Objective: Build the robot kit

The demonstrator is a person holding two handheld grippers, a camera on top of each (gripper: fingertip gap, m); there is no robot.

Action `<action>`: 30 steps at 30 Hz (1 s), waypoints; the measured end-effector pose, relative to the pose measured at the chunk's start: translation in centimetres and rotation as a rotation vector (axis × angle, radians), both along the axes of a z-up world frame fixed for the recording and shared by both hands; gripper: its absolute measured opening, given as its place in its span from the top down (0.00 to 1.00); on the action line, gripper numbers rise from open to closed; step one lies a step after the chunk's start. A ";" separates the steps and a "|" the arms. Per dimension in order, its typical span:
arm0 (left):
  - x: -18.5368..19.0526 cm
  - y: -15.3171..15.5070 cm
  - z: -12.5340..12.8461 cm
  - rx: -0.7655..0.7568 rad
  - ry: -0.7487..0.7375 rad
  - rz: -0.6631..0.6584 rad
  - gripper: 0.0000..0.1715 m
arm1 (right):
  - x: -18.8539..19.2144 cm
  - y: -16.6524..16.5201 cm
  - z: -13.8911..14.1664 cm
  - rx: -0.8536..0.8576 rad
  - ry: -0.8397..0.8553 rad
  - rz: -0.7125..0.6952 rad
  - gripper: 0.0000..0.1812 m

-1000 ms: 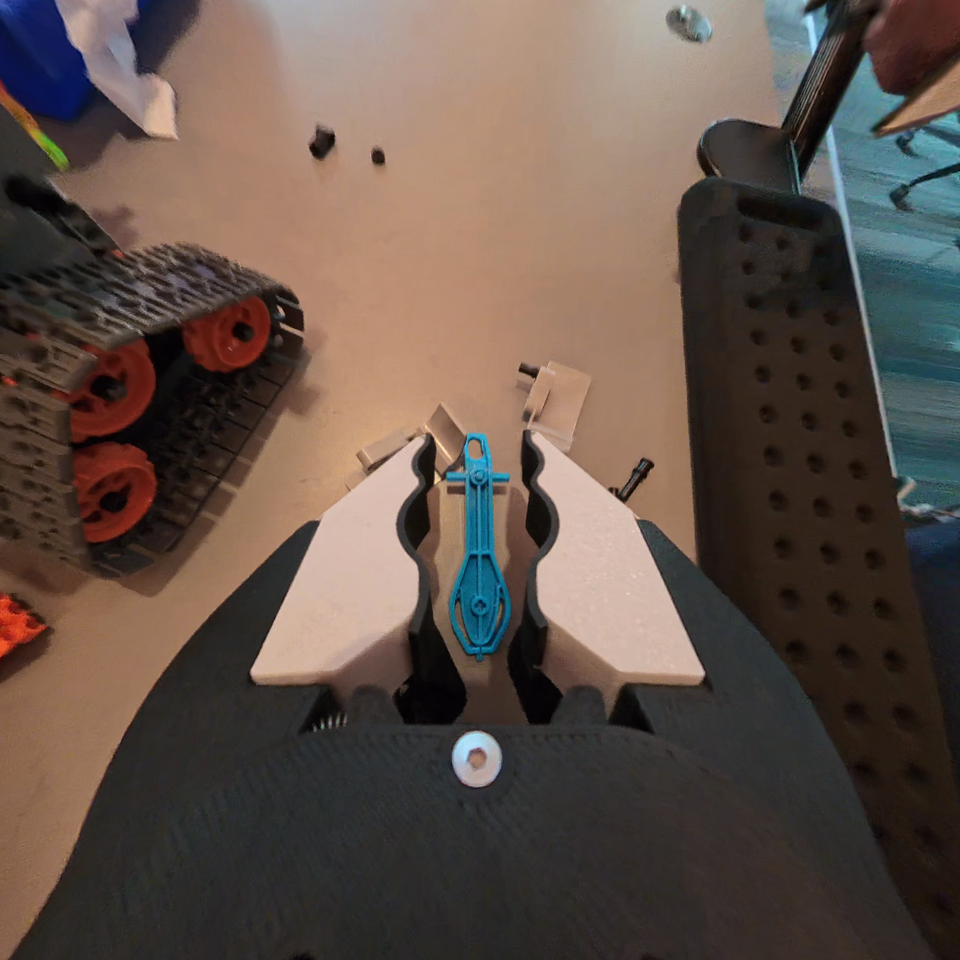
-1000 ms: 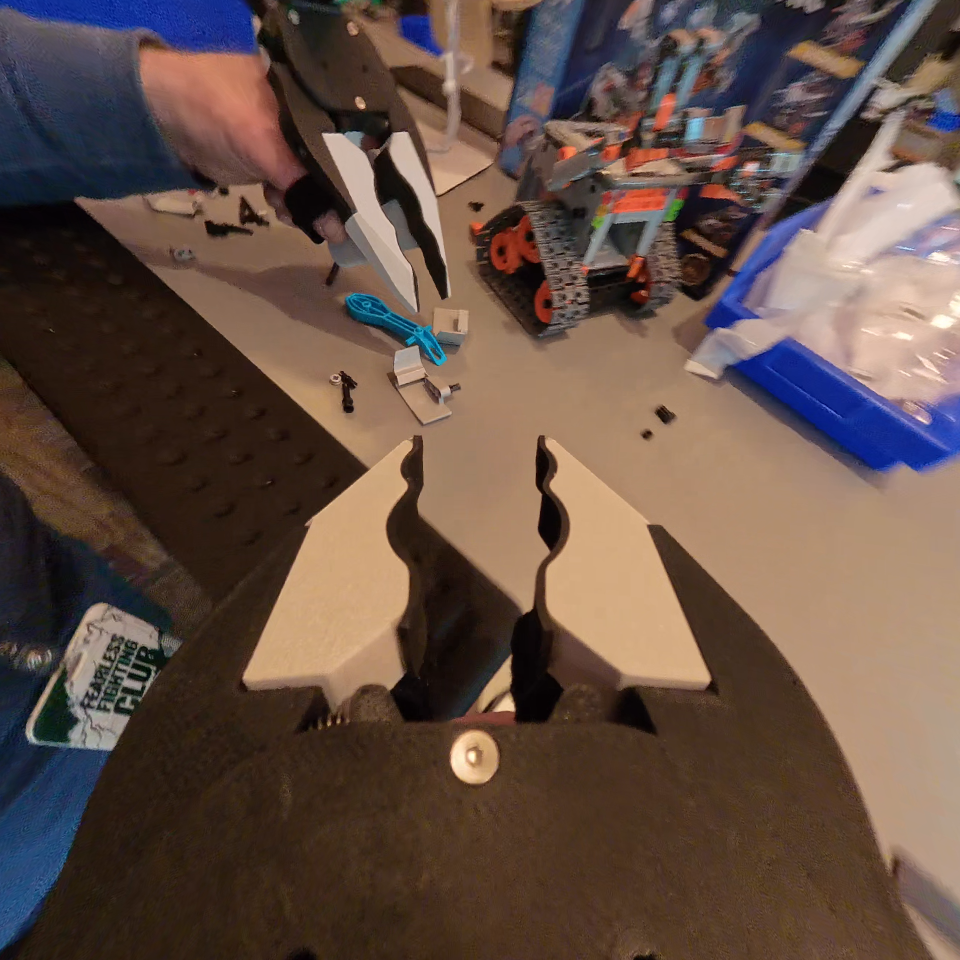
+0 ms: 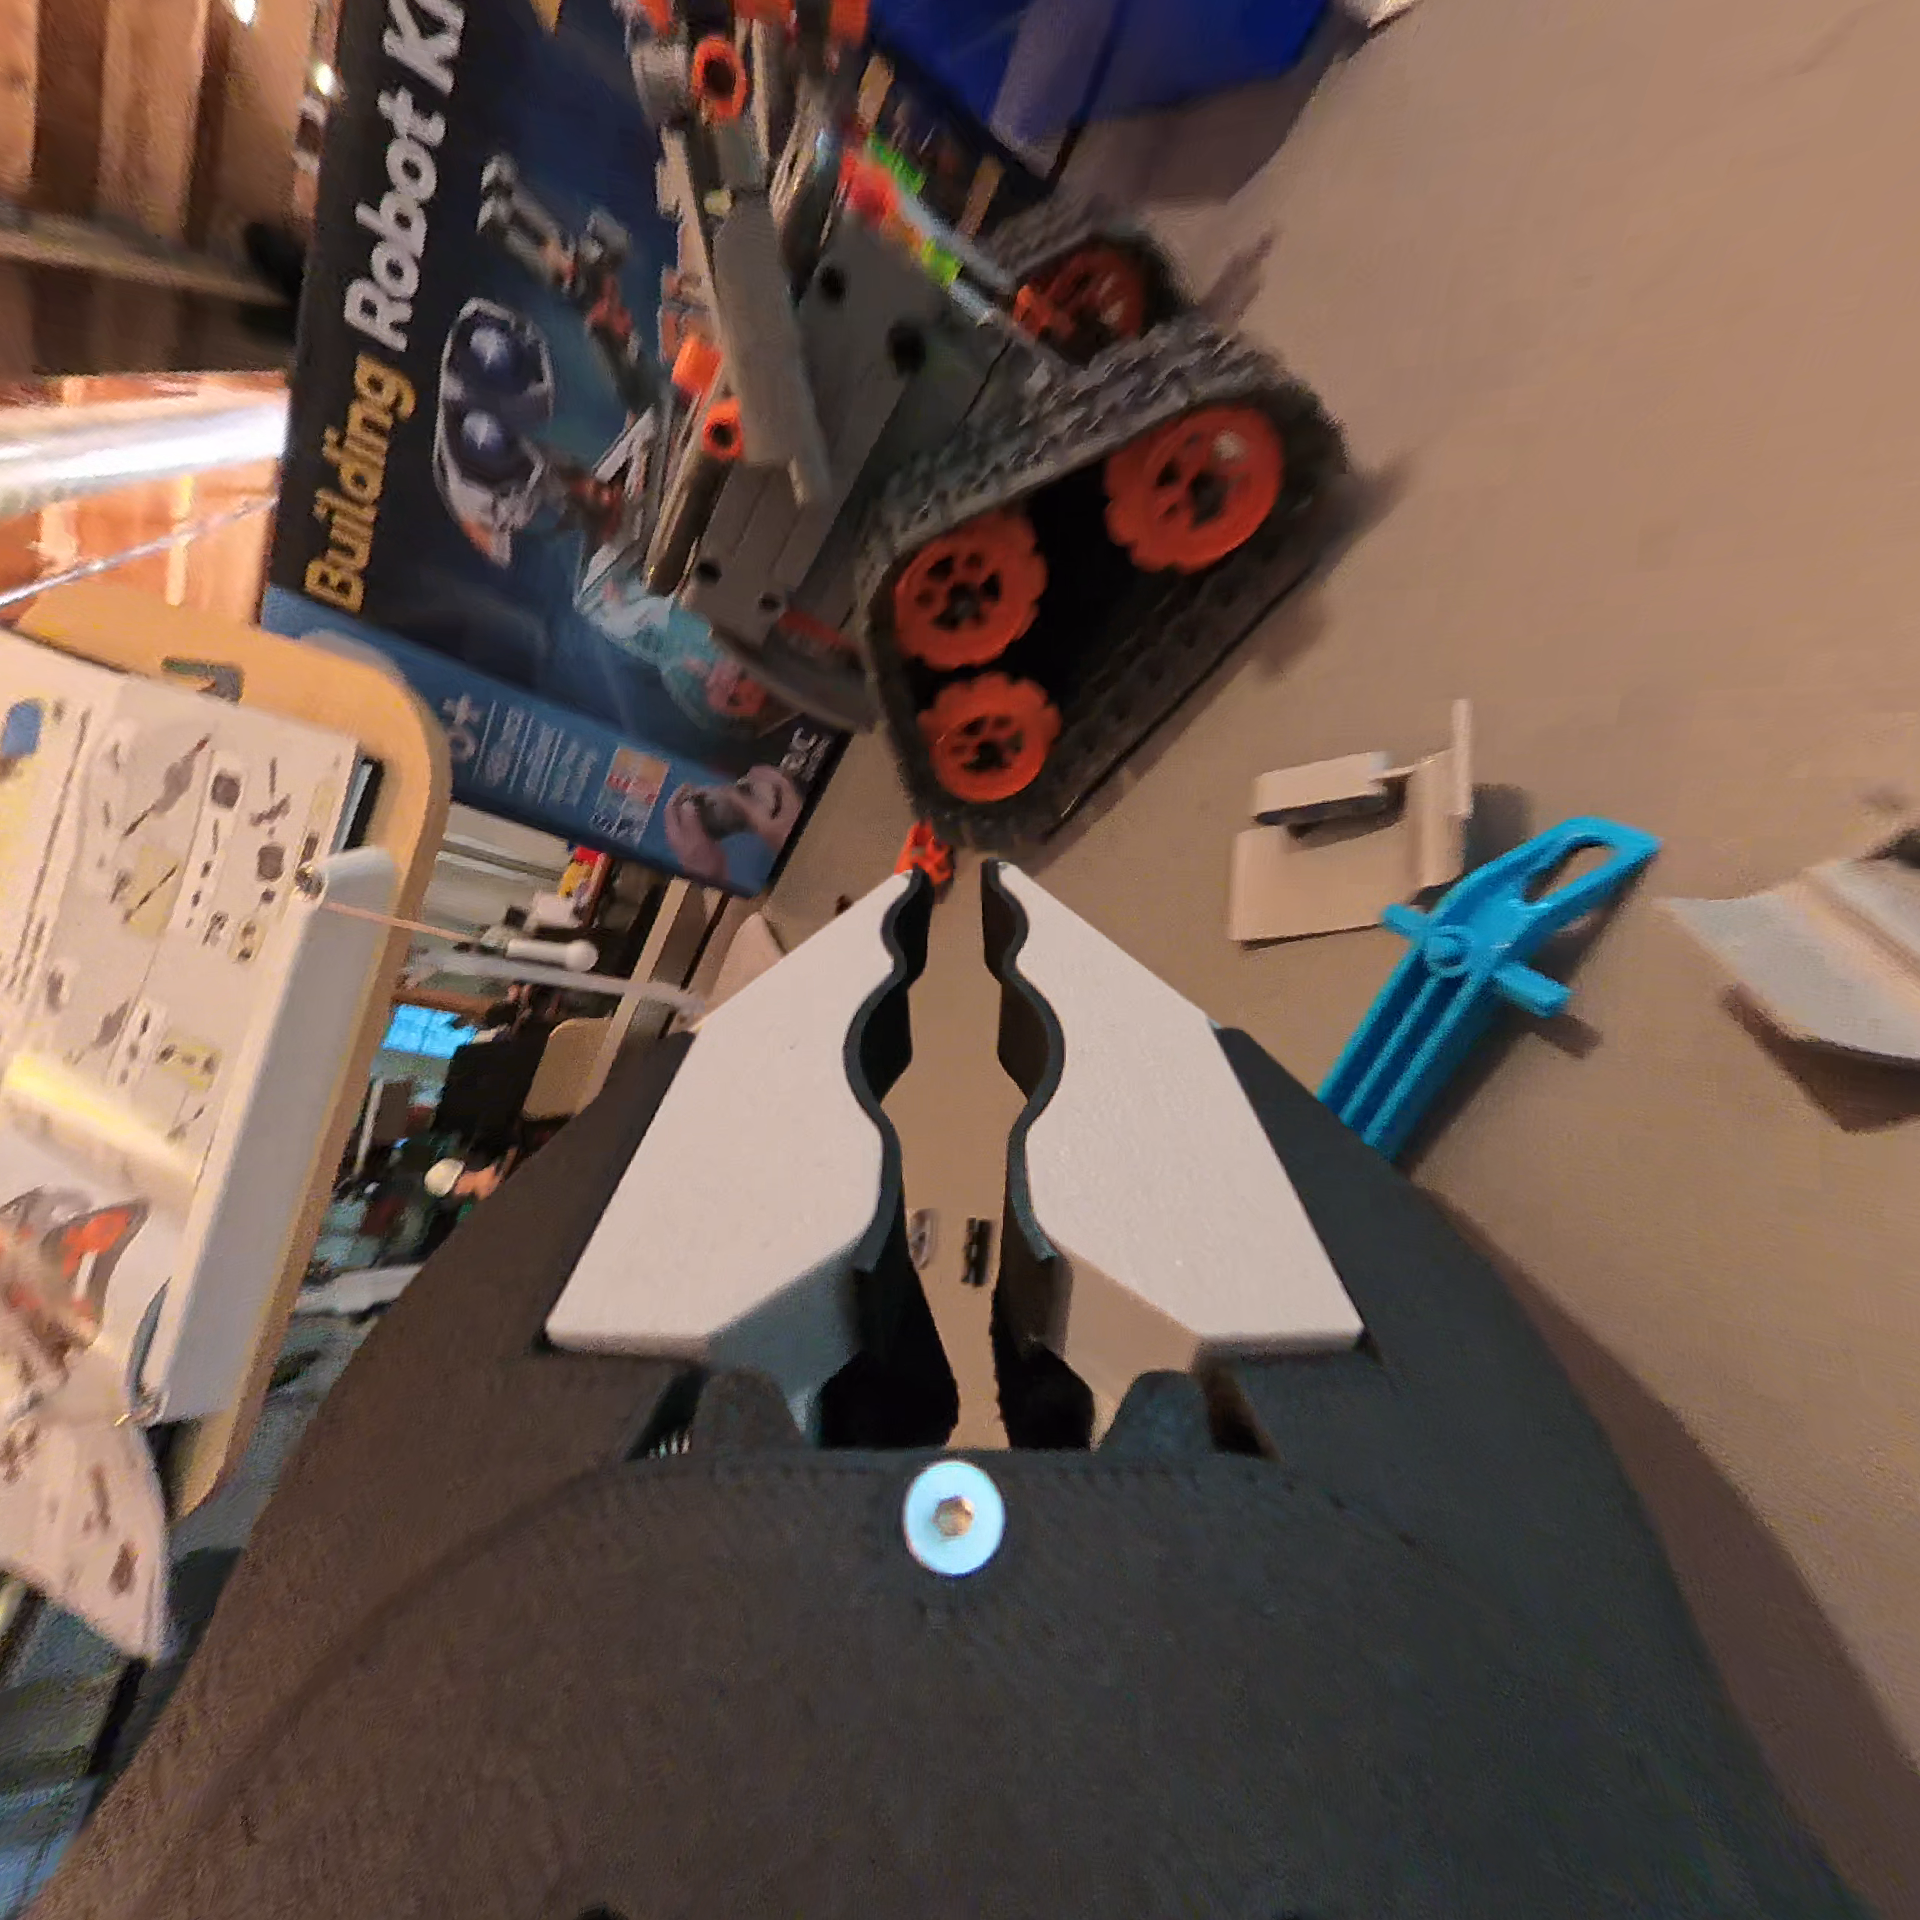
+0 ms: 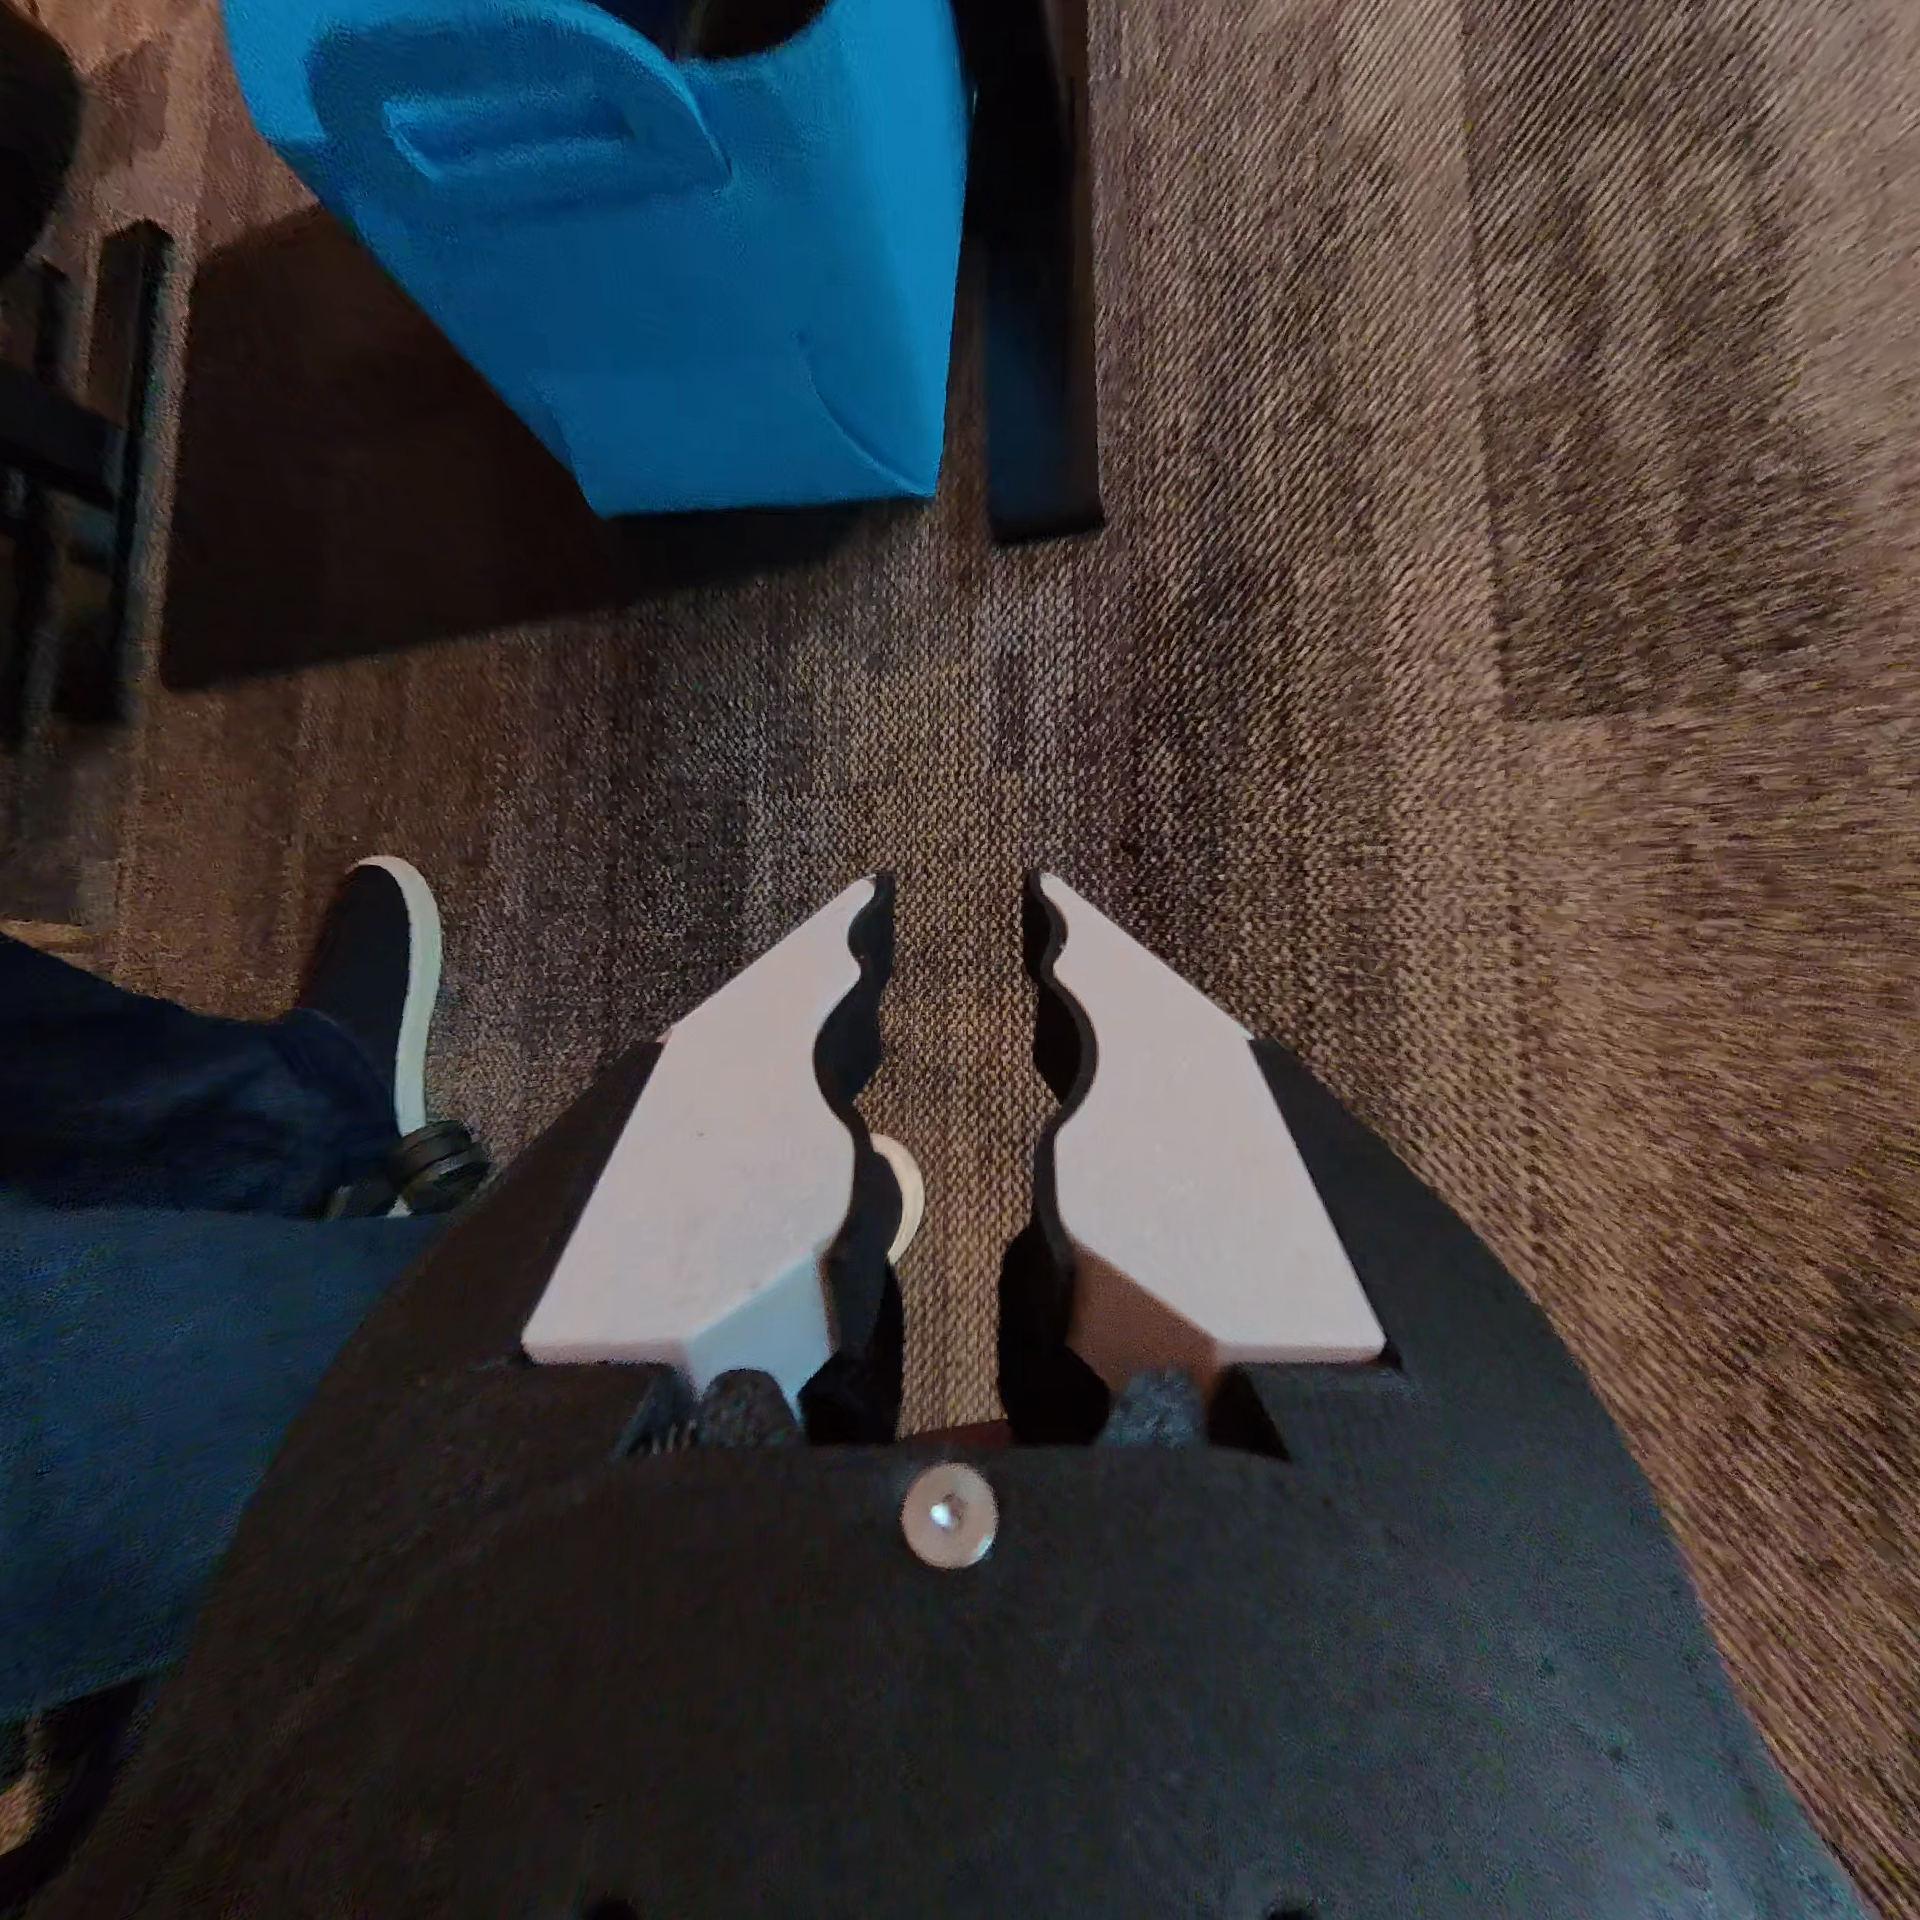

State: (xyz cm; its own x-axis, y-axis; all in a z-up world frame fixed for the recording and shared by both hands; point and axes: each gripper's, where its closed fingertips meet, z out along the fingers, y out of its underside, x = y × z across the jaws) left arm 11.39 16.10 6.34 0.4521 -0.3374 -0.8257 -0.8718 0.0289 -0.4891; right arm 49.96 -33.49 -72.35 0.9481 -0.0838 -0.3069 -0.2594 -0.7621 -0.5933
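Hobby workroom: toy-kit box [image 3: 499, 436], tracked model [image 3: 997, 499], carpet [image 4: 1455, 520].

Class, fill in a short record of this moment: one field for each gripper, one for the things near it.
left gripper: open, empty, over the table
near left: tracked toy robot, blue plastic tool, grey bracket, kit box
right gripper: open, empty, pointing down at the carpet
near right: blue felt bag, person's shoe

Beige table [image 3: 1662, 416] carries tracked toy robot [image 3: 1039, 499], blue tool [image 3: 1455, 977].
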 end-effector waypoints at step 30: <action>-7.4 0.2 0.8 0.109 0.367 0.383 1.00 | 0.2 9.9 -38.6 -0.109 -0.101 0.382 0.99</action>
